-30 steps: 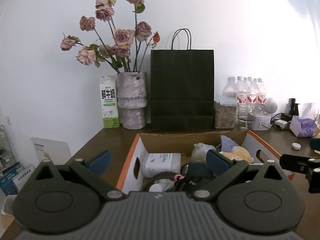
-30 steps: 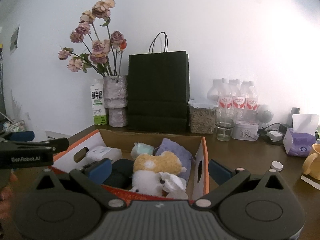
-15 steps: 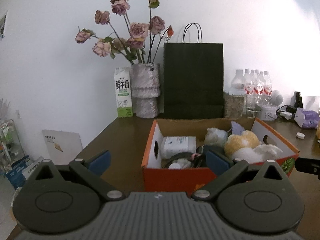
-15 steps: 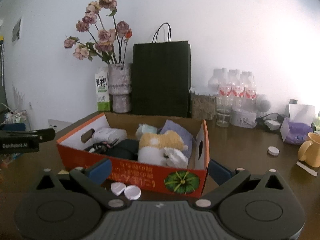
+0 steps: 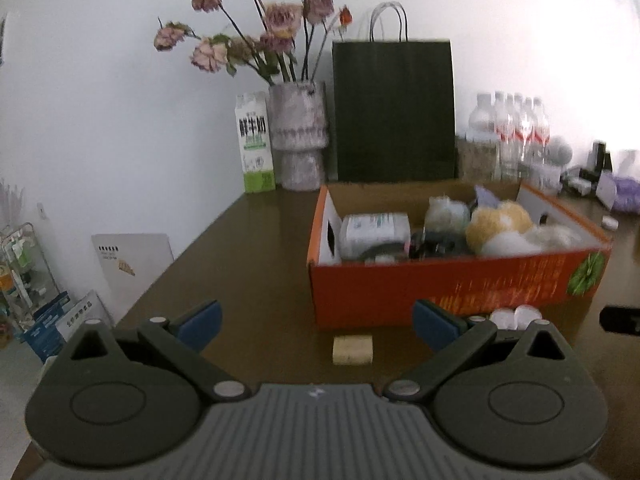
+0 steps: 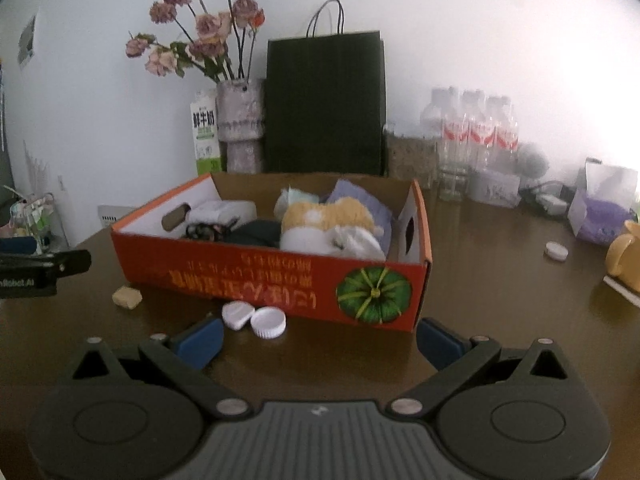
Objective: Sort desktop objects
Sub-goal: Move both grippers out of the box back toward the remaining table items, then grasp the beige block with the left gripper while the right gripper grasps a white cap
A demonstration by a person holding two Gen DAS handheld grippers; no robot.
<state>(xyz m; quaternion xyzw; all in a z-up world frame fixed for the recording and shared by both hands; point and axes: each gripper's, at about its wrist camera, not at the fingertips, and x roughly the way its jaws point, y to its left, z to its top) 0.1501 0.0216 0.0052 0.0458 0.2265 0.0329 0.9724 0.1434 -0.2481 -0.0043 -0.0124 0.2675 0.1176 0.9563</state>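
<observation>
One full orange cardboard box

Bare brown table from 9 to 11 o'clock of the orange box, wide lane to the back wall. At 12, tight: box stands in the way, tan block just in front, two white caps touching the box's front wall. Box top open but packed w/ plush toy etc. Behind: milk carton, vase, black bag, bottles. R side, 2 o'clock: lone cap, yellow mug, tissue pack; gaps between.
</observation>
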